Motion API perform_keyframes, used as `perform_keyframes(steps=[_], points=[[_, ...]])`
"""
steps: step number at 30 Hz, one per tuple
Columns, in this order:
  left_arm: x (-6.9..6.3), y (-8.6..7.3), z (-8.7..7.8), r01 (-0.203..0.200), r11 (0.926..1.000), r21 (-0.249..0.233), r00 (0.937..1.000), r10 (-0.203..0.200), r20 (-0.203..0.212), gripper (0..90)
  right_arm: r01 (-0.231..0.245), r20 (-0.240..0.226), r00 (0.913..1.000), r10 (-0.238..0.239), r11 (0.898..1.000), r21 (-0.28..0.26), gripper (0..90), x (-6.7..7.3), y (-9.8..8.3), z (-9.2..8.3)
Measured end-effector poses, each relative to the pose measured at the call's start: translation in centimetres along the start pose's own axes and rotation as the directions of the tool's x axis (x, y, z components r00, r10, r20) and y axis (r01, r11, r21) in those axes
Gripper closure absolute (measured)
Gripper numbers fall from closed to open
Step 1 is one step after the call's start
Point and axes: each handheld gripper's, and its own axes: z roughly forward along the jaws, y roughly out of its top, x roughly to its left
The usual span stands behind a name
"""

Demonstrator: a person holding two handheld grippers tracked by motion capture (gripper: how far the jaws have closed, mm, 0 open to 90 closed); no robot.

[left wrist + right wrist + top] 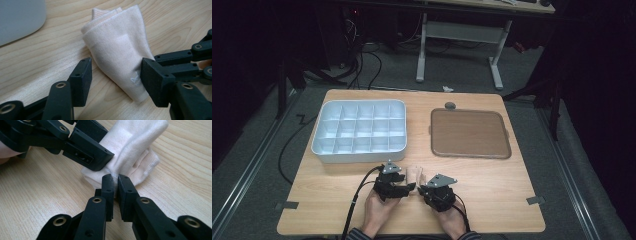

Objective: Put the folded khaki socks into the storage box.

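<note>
1. Work surface: a light wooden table (492, 200) with rounded corners and visible straight grain; small grey tape tabs sit at its near left and near right edges.
2. Far left of the table: a pale grey plastic organiser tray (359, 152), rectangular with rounded corners, divided into a grid of small square compartments. The compartments look empty from the high view.
3. Far right of the table: a flat brown tray (469, 134), roughly square with rounded corners and a low raised rim, matte surface. A small dark round item (450, 105) lies just beyond its far edge; its nature cannot be determined.
4. Item handled: a folded cream cloth (117, 47), soft fine-knit fabric with a stitched hem and a small pale printed mark near one corner. It lies on the table at the near edge, between the two grippers.
5. Left gripper (116, 75): black hard-plastic linkage with brass-coloured rivets. Jaws stand wide apart, one either side of the cloth's narrow folded end; the right-hand pad touches the fabric.
6. Right gripper (115, 185): same construction. Jaws nearly closed, pinching a thin edge of the cloth between the flat pads.
7. Both grippers are hand-held, close together, each topped with a grey three-cornered plate.
</note>
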Motion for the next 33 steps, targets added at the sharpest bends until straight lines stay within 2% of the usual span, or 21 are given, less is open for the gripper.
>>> perform_keyframes(steps=[6, 9, 10, 13, 20, 26, 33], points=[[0.1, 0.5, 0.1, -0.024, 0.9993, 0.029, 0.9988, 0.026, -0.042, 43.2, 0.003, 0.008, 1.0000, -0.003, 1.000, -0.003, 81.4, 0.0, 0.0, 0.2], [0.3, 0.9, 0.1, -0.018, 0.9988, 0.046, 0.9989, 0.020, -0.042, 43.1, 0.000, 0.012, 0.9999, 0.000, 1.000, -0.004, 77.7, 0.0, 0.1, 0.2], [0.3, 1.0, 0.1, -0.032, 0.9986, 0.043, 0.9984, 0.034, -0.044, 42.9, -0.003, 0.014, 0.9999, 0.003, 1.000, -0.004, 75.8, 0.0, 0.1, 0.2], [0.6, 1.1, -0.1, -0.009, 0.9994, 0.034, 0.9996, 0.010, -0.027, 41.2, -0.011, 0.011, 0.9999, 0.011, 1.000, -0.011, 71.3, 0.1, 0.0, 0.0], [0.9, 1.5, -0.5, 0.009, 0.9999, -0.010, 0.9999, -0.009, -0.010, 37.9, -0.028, 0.026, 0.9992, 0.030, 0.997, -0.067, 65.7, -0.5, -0.1, -1.7], [1.1, 2.1, -0.3, 0.040, 0.9988, -0.027, 0.9991, -0.040, -0.012, 36.2, -0.052, 0.063, 0.9963, 0.058, 0.994, -0.100, 62.8, -1.9, -0.8, -3.3], [1.6, 2.3, 0.4, 0.079, 0.9965, -0.026, 0.9968, -0.079, -0.007, 35.5, -0.100, 0.125, 0.9855, 0.114, 0.989, -0.113, 58.6, -4.1, -2.0, -4.7]])
